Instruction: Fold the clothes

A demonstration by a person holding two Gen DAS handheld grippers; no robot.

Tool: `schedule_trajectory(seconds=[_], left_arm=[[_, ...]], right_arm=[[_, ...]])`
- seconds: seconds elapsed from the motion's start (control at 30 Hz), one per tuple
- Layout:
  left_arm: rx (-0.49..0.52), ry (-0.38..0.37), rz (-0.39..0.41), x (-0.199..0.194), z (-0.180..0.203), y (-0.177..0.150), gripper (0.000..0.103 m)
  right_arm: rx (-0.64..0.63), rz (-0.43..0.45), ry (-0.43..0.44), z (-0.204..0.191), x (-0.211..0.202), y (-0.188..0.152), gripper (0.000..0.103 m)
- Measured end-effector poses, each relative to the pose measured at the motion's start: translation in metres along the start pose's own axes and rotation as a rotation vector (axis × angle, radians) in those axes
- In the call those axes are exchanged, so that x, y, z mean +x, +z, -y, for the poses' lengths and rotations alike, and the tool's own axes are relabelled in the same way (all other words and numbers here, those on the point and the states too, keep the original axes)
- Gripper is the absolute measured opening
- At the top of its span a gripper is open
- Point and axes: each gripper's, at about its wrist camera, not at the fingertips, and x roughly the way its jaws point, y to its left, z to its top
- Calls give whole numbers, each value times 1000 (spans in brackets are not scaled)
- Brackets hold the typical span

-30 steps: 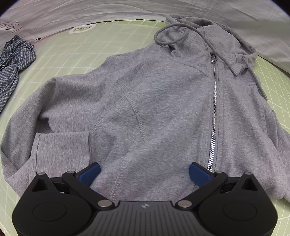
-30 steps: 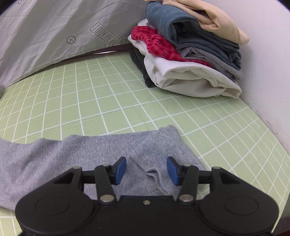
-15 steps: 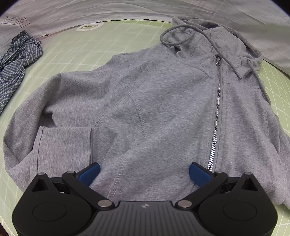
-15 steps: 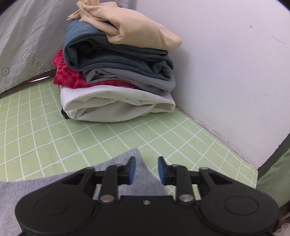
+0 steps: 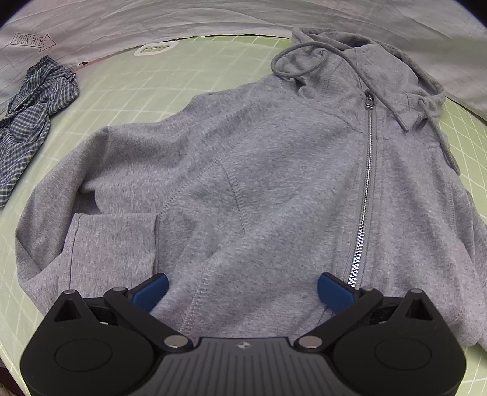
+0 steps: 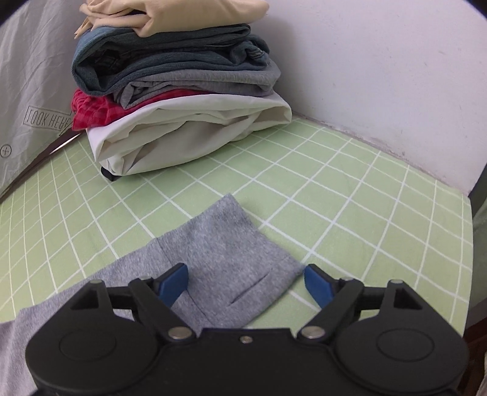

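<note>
Green grid mat (image 6: 350,195) covers the work surface. In the right wrist view its right side ends at a white wall (image 6: 380,67) and a dark edge at far right; open mat lies between the wall and the sleeve. A crinkled grey sheet (image 5: 213,21) w/ a "look here" arrow runs along the mat's far edge in the left wrist view. Far left there, a blue check shirt (image 5: 27,112) is bunched at the mat edge, well apart from the hoodie. A white ring-like mark sits on the mat at the far edge.

No containers in view. A stack of folded clothes (image 6: 179,91) stands in the far corner by the wall: white at the bottom, then red, grey, dark blue, beige on top.

Grey zip hoodie (image 5: 258,189) lies front up, flat on the mat, filling most of the left wrist view. Zip is closed, hood at the far right, drawcords loose over the chest. Its left sleeve is folded back, cuff near the hem.

Left gripper (image 5: 242,291) hangs over the near hem, jaws wide, pads not pinching cloth.

Right gripper (image 6: 245,281): jaws opening, spread wide. The sleeve cuff (image 6: 231,262) lies flat on the mat between them, not pinched.
</note>
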Motion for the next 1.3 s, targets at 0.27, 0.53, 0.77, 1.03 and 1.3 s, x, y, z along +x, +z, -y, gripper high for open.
schedule_trajectory(seconds=[0.27,0.53,0.77,1.03,1.3], left_arm=[[-77,-3,110,-36,-16,-6,102],[-101,45,181,-61,-31,-14,102],[-198,57,212,-72,-66,-40,102],[-342,64,212,-80,-114,-83,102],[-386,38,182,-79,-164,-108,102]], right_arm=[[-85,33,12,-4,-4,1,16],[-135,101,-186,30,23,28,10],[-193,75,-248,25,30,35,18],[-210,49,-173,-1,-12,3,94],[-275,-69,69,-81,-65,-73,98]])
